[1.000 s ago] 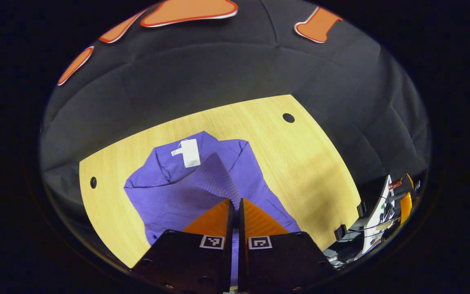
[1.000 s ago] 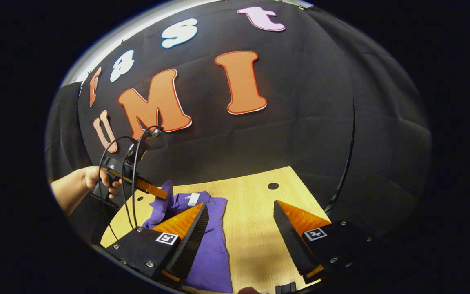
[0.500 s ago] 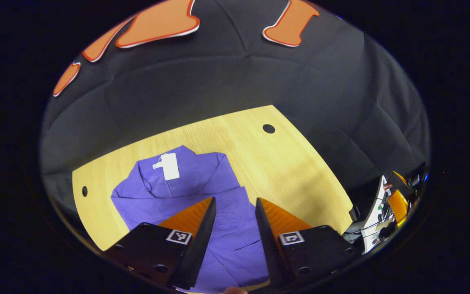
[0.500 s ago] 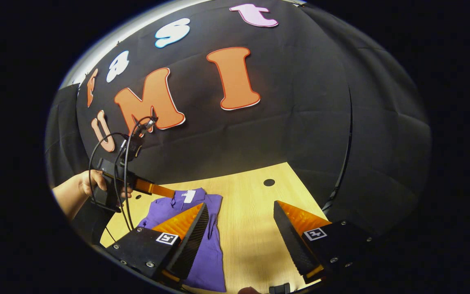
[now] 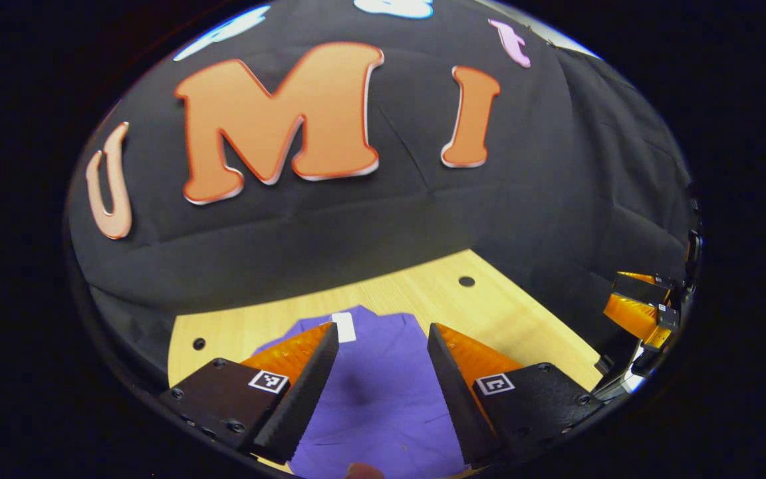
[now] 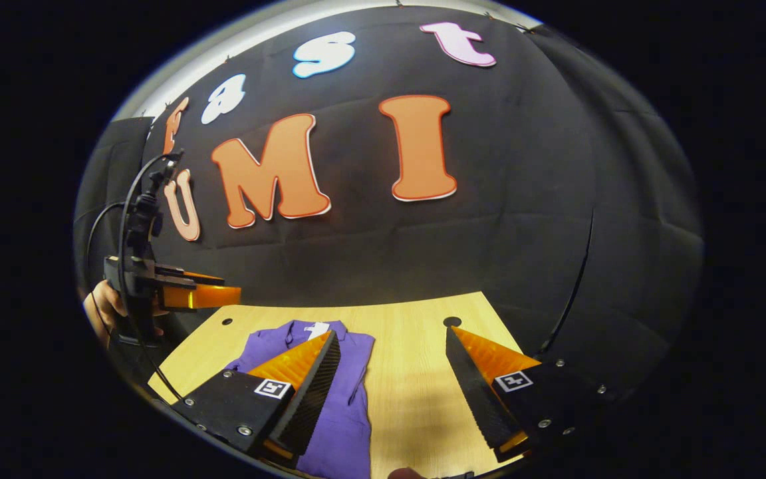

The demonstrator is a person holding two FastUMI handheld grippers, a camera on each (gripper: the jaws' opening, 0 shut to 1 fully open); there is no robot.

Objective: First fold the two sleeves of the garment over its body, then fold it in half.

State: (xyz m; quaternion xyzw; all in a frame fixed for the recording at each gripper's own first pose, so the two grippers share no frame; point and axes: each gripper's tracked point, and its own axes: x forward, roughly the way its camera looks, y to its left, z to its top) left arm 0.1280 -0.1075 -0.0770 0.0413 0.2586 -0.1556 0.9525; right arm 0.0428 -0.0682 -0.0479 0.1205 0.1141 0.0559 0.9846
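A purple garment (image 5: 383, 392) lies flat on the light wooden table (image 5: 436, 296), a white tag (image 5: 343, 327) at its far end. My left gripper (image 5: 382, 339) is open above it with nothing between its fingers. In the right gripper view the garment (image 6: 346, 372) lies left of centre as a narrow strip, tag (image 6: 317, 329) at the far end. My right gripper (image 6: 391, 342) is open over the table, its left finger above the cloth. The left gripper (image 6: 227, 296) hangs high at the left, held by a hand (image 6: 100, 309). The right gripper (image 5: 636, 306) shows at the right edge.
The table (image 6: 409, 386) has small round holes (image 6: 451, 321) near its far corners. Black cloth walls close in behind and on both sides. A cable (image 6: 130, 199) loops up from the left gripper.
My left gripper let go of the purple sleeve, opened, and rose up and back from the garment. The sleeve now lies on the body. The right gripper stayed open and barely moved.
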